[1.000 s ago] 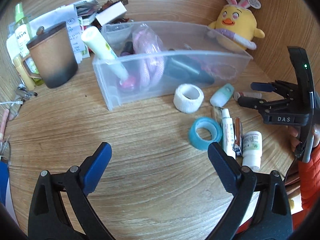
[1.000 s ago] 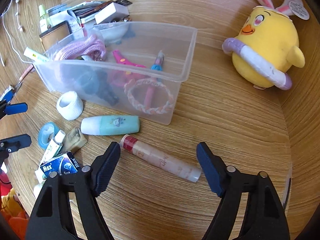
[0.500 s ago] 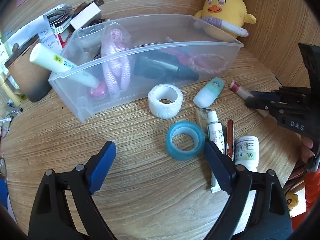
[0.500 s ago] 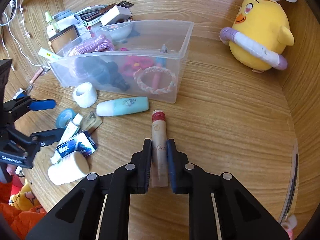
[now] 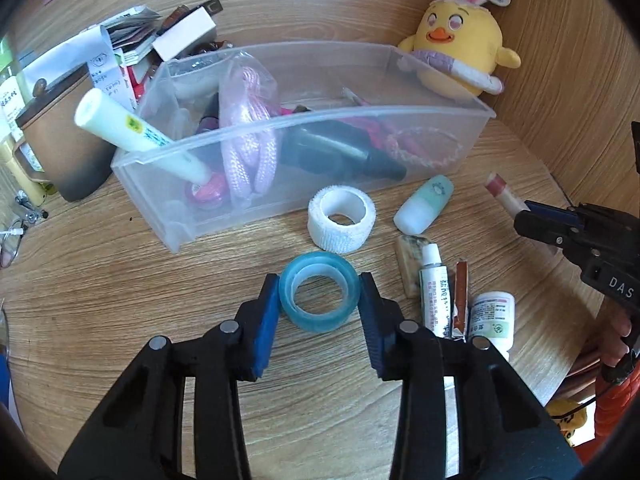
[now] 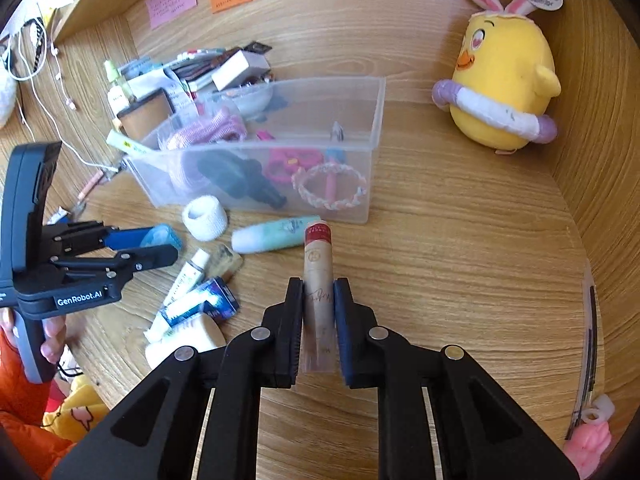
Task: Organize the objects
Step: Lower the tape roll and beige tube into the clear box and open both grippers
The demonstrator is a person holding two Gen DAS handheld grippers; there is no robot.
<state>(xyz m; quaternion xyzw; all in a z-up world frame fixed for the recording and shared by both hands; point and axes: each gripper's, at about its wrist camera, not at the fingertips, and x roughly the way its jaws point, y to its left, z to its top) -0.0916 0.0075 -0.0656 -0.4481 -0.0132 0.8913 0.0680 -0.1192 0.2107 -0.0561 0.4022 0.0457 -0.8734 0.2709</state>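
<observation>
Since a second ago both our tools have gone from standing wide over the desk to gripping: our right gripper (image 6: pixel 318 322) has clamped on the red-capped tube (image 6: pixel 318 276), which was lying flat between its fingers, and our left gripper (image 5: pixel 319 308) has drawn in around the blue tape roll (image 5: pixel 318 292).

The right jaws are nearly shut, pads pressed on the tube's sides, with the cap sticking out ahead of the fingertips. The left jaws are closing at this moment; the pads stand against the roll's two sides and appear to touch it, though we judge the grip not yet settled.

Just ahead of the left fingertips lies the white bandage roll (image 5: pixel 341 218), and beyond it the clear plastic bin (image 5: pixel 280 132), already holding cord, scissors and a bracelet. To the right of the left gripper sit a small ointment tube (image 5: pixel 434 288) and a white pill bottle (image 5: pixel 492 316). The mint green tube (image 6: pixel 276 234) lies just ahead and left of the right gripper, close to the bin's wall.

We judge the step to be a double pick-up. Next, we need to finish the left grip, lift both items clear of the neighbours, and carry them forward over the bin's near wall before letting go.
</observation>
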